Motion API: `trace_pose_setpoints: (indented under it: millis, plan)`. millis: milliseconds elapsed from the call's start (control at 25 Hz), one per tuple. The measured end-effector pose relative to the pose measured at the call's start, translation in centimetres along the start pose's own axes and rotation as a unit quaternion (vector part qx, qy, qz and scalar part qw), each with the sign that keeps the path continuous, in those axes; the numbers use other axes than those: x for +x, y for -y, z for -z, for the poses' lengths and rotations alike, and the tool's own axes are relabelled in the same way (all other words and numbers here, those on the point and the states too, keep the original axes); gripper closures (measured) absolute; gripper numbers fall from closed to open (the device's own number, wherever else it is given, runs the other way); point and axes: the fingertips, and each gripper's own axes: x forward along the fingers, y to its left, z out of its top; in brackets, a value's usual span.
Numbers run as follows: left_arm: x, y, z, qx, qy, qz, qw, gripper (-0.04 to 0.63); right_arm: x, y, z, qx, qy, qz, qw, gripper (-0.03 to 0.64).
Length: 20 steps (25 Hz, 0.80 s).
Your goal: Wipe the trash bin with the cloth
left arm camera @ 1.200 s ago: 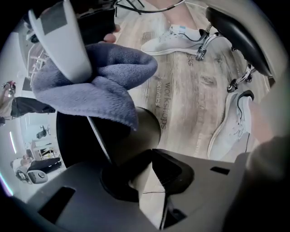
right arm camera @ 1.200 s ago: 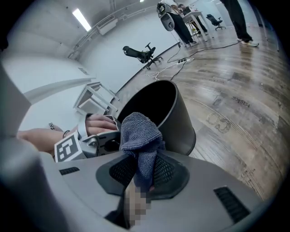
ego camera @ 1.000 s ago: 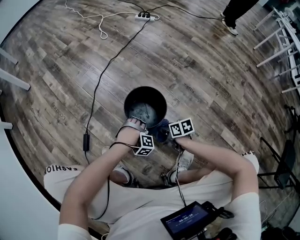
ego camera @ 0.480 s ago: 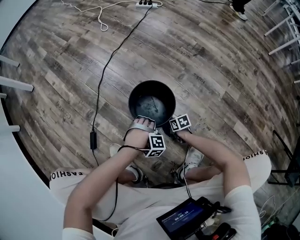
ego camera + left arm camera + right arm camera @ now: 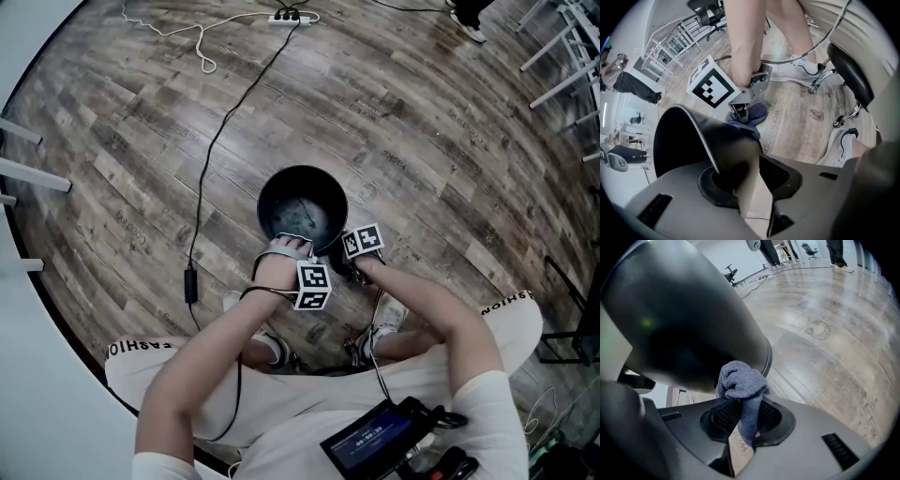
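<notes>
The black trash bin [image 5: 263,201] stands on the wood floor in front of the person's feet. My left gripper [image 5: 289,241] points down over its near rim. In the left gripper view the bin's wall [image 5: 701,136] runs between the jaws of the left gripper [image 5: 750,187], which have just been opening; a pale gap shows beside the wall. My right gripper [image 5: 745,427] is shut on a bunched blue-grey cloth [image 5: 740,383], held against the outside of the bin [image 5: 679,319] low on its near right side. The left gripper view shows that cloth [image 5: 749,116] too.
A black cable [image 5: 211,150] runs from a power strip [image 5: 288,17] past the bin's left side. The person's shoes [image 5: 384,314] and a stool's metal legs [image 5: 825,79] are close behind the grippers. White chair legs [image 5: 562,52] stand at the far right.
My right gripper has sunk with the cloth down the bin's near right side. The left gripper has stayed at the near rim.
</notes>
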Motion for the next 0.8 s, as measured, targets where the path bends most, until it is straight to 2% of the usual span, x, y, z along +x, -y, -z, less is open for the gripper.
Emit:
trace_pose_setpoints:
  millis: [120, 200, 360, 480, 640, 800]
  plan:
    - [-0.1, 0.1, 1.1, 0.025, -0.016, -0.005, 0.9996, 0.427, -3.6, -1.3, -0.4, -0.020, -0.006, -0.005, 1.000, 0.540]
    - [0.0, 0.2, 2.5, 0.035, -0.036, -0.007, 0.9987, 0.414, -6.1, -2.8, -0.4, -0.031, -0.005, -0.014, 0.999, 0.540]
    - [0.5, -0.2, 4.8, 0.064, -0.073, -0.027, 0.9949, 0.416, -11.6, -6.6, -1.6, -0.041, 0.024, -0.047, 0.998, 0.540]
    - [0.8, 0.2, 5.1, 0.102, -0.096, -0.037, 0.9895, 0.482, -15.3, -9.7, -2.5, -0.035, 0.054, -0.079, 0.995, 0.540]
    - [0.9, 0.4, 4.5, 0.096, -0.098, -0.038, 0.9898, 0.491, -17.1, -11.9, -3.0, -0.039, 0.073, -0.100, 0.992, 0.540]
    - [0.7, 0.9, 3.8, 0.083, -0.097, -0.032, 0.9912, 0.494, -15.2, -11.1, -3.1, -0.040, 0.064, -0.090, 0.993, 0.540]
